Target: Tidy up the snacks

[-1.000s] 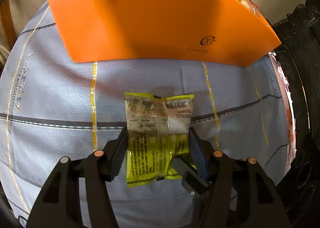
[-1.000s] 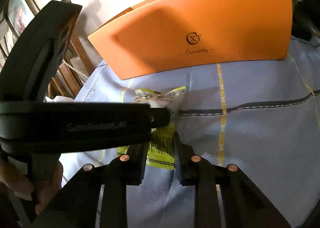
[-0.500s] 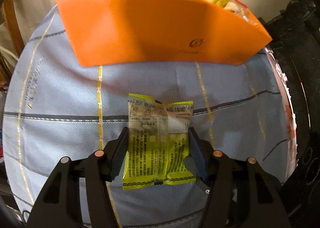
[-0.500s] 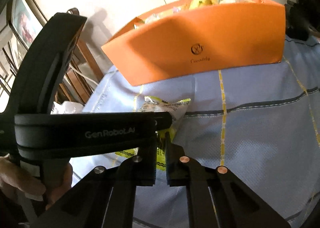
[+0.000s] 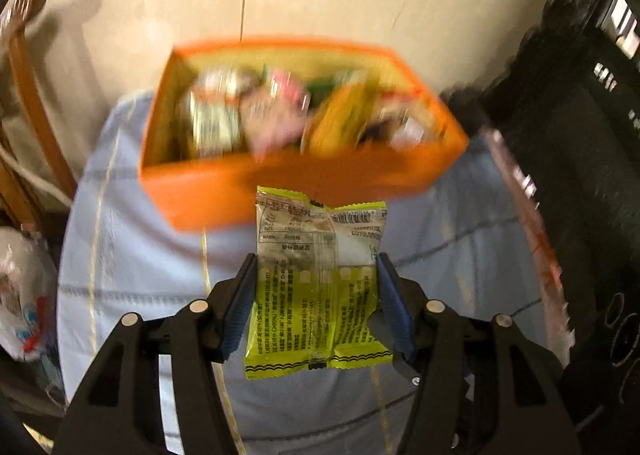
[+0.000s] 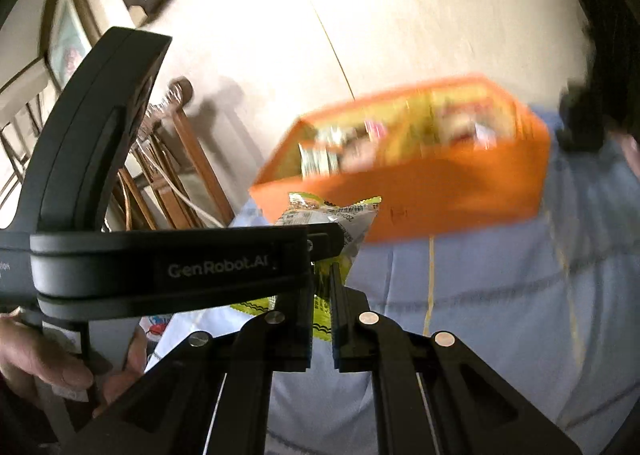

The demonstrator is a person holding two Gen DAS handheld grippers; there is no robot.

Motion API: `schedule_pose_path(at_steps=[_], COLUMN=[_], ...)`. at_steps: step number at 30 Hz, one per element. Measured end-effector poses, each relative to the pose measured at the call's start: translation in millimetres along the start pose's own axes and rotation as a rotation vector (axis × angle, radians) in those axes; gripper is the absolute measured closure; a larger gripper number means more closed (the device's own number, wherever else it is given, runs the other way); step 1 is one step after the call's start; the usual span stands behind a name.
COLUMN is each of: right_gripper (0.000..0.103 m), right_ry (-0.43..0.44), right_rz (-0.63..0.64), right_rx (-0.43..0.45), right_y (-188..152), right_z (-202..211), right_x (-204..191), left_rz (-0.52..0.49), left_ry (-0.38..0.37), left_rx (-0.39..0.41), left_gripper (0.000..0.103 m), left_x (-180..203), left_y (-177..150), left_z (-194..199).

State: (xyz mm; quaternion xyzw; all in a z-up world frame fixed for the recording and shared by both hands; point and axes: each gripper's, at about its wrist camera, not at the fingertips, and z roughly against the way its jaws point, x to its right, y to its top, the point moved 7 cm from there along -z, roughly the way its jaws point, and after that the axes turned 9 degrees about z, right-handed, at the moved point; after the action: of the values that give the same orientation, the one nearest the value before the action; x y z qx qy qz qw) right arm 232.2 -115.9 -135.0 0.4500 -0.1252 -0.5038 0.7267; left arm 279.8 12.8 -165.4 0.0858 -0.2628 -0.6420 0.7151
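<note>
The left gripper (image 5: 316,295) holds the yellow-green snack packet (image 5: 316,287) by its two sides, up off the blue cloth (image 5: 132,255). The right gripper (image 6: 322,319) pinches the packet's corner tight. The step is carrying; next the packet must go over the orange box (image 5: 280,183), just ahead, and drop in with the other snacks.

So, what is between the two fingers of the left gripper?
The yellow-green snack packet, held flat between the left gripper's blue pads. The left wrist view shows it.

Yellow-green snack packet (image 5: 316,287) held aloft, flat (printed back up); orange box (image 5: 304,183) beyond, crammed with snacks.
</note>
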Motion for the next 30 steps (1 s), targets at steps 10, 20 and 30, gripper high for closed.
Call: schedule_pose_path(at_steps=[10,20,30], right_gripper=[0.096,0.004,0.004], right_ry=[0.004,-0.124,-0.366], right_rz=[0.012,-0.010,-0.074], right_rx=[0.078,0.062,-0.045], right_y=[122.0,115.8,56.4], right_z=[-59.6,-83.9,7.3], right_x=[36.0,78.5,89.3], left_rz=[-0.053,0.051,0.037], left_ry=[0.050,0.106,0.266], left_rx=[0.150,0.191,0.265], left_gripper=[0.046,0.004,0.004], left_x=[17.0,-14.6,-5.1], left_y=[136.6,155.2,60.5], left_z=[0.8,-34.1,50.6])
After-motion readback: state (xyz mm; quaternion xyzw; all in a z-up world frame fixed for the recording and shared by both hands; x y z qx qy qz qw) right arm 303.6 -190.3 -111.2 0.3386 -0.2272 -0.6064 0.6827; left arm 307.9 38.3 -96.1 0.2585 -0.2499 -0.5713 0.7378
